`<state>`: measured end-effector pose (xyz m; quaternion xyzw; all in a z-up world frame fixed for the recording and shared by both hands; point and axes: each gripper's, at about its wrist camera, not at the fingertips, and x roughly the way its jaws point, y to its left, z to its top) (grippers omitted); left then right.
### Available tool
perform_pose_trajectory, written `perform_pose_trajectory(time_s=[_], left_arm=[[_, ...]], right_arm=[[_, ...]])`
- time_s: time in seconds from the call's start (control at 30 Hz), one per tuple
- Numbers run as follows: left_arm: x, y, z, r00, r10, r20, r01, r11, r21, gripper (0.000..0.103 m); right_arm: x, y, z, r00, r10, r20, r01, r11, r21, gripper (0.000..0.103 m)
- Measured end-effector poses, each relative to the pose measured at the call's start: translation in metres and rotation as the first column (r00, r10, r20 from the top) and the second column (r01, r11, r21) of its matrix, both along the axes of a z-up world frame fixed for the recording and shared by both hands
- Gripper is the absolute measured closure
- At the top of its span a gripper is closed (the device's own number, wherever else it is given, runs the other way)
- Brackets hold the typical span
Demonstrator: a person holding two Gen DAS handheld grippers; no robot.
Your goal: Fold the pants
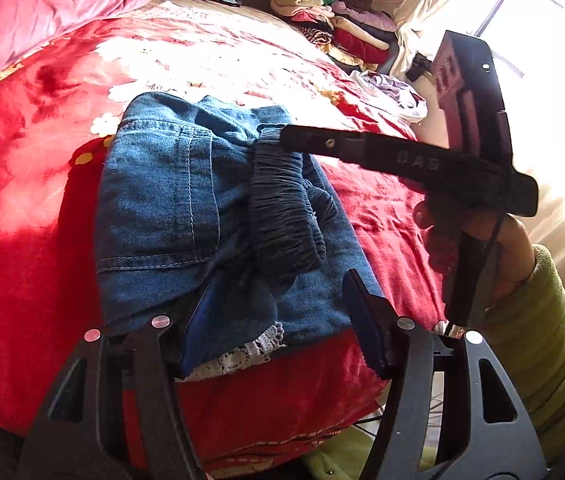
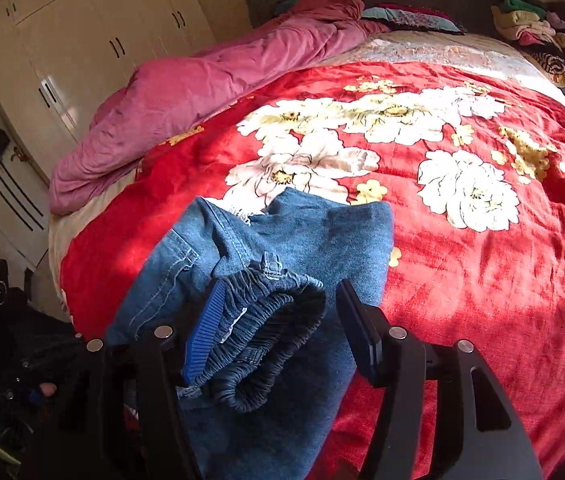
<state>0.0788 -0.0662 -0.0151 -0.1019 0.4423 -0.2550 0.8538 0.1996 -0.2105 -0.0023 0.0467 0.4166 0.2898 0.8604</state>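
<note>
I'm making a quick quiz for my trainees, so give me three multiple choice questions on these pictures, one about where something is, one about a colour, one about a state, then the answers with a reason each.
1. Where do the jeans lie?
A. on the red blanket
B. in the wardrobe
C. on the floor

2. What colour are the blanket's big flowers?
A. blue
B. white
C. black

3. How does the left gripper stand?
A. shut on the waistband
B. open
C. out of view

Answers:
1 A, red cloth shows all around the denim.
2 B, the large blooms are white with yellow centres.
3 B, its fingers stand wide apart over the jeans' near edge; the right gripper is open too, at the gathered waistband.
</note>
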Motion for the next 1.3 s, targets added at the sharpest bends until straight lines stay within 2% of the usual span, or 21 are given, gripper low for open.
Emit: perform_pose_trajectory(time_s=[0.17, 0.27, 0.4, 0.47, 0.5, 0.87, 1.13, 1.3], left_arm=[[-0.004, 0.007, 0.008, 1.000, 0.018, 0.018, -0.018, 1.000, -0.007, 0.047], [-0.007, 0.012, 0.014, 0.999, 0.033, 0.038, -0.033, 0.999, -0.004, 0.044], [-0.010, 0.021, 0.023, 0.996, 0.059, 0.061, -0.059, 0.998, 0.000, 0.040], [-0.011, 0.026, 0.028, 0.995, 0.073, 0.072, -0.073, 0.997, -0.003, 0.037], [-0.012, 0.029, 0.030, 0.994, 0.082, 0.077, -0.082, 0.997, -0.001, 0.037], [-0.009, 0.062, 0.040, 0.983, 0.157, 0.094, -0.159, 0.987, 0.018, 0.027], [-0.003, 0.083, 0.038, 0.973, 0.210, 0.092, -0.214, 0.976, 0.037, 0.019], [0.006, 0.092, 0.031, 0.970, 0.231, 0.075, -0.235, 0.971, 0.053, 0.017]], right_arm=[[-0.016, -0.005, 0.025, 0.997, -0.006, 0.075, 0.006, 1.000, 0.005, 0.046], [-0.029, -0.010, 0.038, 0.993, -0.007, 0.115, 0.006, 1.000, 0.011, 0.039], [-0.045, -0.015, 0.050, 0.987, -0.016, 0.160, 0.016, 1.000, 0.005, 0.038], [-0.054, -0.017, 0.055, 0.982, -0.020, 0.187, 0.020, 1.000, 0.002, 0.030], [-0.058, -0.018, 0.057, 0.979, -0.025, 0.201, 0.026, 1.000, -0.002, 0.022], [-0.108, -0.013, 0.069, 0.944, -0.006, 0.329, 0.021, 0.999, -0.043, 0.022], [-0.135, 0.008, 0.062, 0.930, 0.097, 0.356, -0.062, 0.992, -0.107, 0.022], [-0.145, 0.033, 0.051, 0.921, 0.192, 0.339, -0.150, 0.978, -0.146, 0.021]])
